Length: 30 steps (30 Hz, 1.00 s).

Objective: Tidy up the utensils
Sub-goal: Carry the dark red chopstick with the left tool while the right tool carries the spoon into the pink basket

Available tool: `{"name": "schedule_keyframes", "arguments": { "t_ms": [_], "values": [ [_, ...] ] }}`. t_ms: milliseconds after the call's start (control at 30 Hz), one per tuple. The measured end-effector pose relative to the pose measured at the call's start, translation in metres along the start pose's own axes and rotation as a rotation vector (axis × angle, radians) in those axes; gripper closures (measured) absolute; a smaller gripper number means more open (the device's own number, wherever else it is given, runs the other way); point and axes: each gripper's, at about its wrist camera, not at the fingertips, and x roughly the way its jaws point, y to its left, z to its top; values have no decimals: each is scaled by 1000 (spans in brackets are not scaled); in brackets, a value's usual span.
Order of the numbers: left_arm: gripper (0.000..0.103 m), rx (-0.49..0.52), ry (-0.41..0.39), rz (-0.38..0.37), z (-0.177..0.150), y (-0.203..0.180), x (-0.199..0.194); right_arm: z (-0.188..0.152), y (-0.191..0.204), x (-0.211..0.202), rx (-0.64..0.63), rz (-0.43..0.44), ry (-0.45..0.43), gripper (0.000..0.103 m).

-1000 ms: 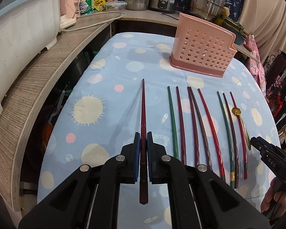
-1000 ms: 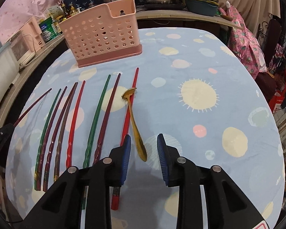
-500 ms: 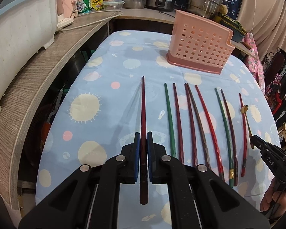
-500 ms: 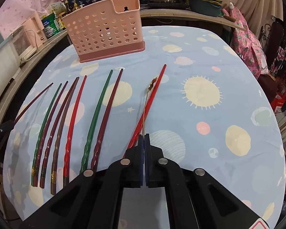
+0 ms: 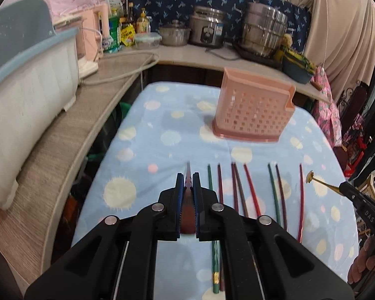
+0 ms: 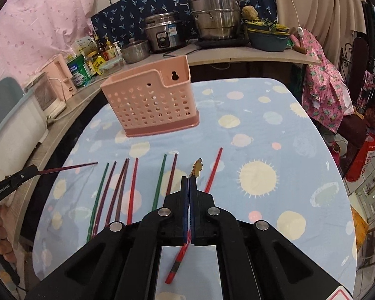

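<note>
My left gripper (image 5: 187, 175) is shut on a dark red chopstick (image 5: 188, 177) and holds it above the table; it shows from the side in the right wrist view (image 6: 70, 168). My right gripper (image 6: 188, 178) is shut on a gold spoon (image 6: 197, 168), lifted off the cloth; the spoon also shows in the left wrist view (image 5: 320, 180). Several red, green and brown chopsticks (image 6: 132, 187) lie in a row on the blue spotted tablecloth (image 6: 262, 150). A pink perforated utensil holder (image 6: 150, 102) stands upright beyond them.
A curved wooden counter (image 5: 62, 135) runs along the left and back with a white tub (image 5: 25, 80), bottles and steel pots (image 6: 212, 17). A pink patterned cloth (image 6: 322, 85) hangs at the right table edge.
Both grippers have risen and tilted up, lifting the dark red chopstick and the gold spoon off the cloth. The right gripper was open a second ago and closed on the spoon.
</note>
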Motion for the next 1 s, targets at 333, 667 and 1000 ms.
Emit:
{"name": "schedule_keyframes", "arguments": {
  "t_ms": [333, 667, 1000],
  "values": [
    [96, -29, -127, -45, 85, -6, -23, 69, 0, -13, 44, 69, -86, 101],
    [96, -17, -325, -96, 180, -39, -53, 144, 2, 2, 94, 156, -102, 101],
    [96, 27, -311, -113, 212, -78, -10, 162, 3, 72, 116, 161, 42, 101]
  ]
}}
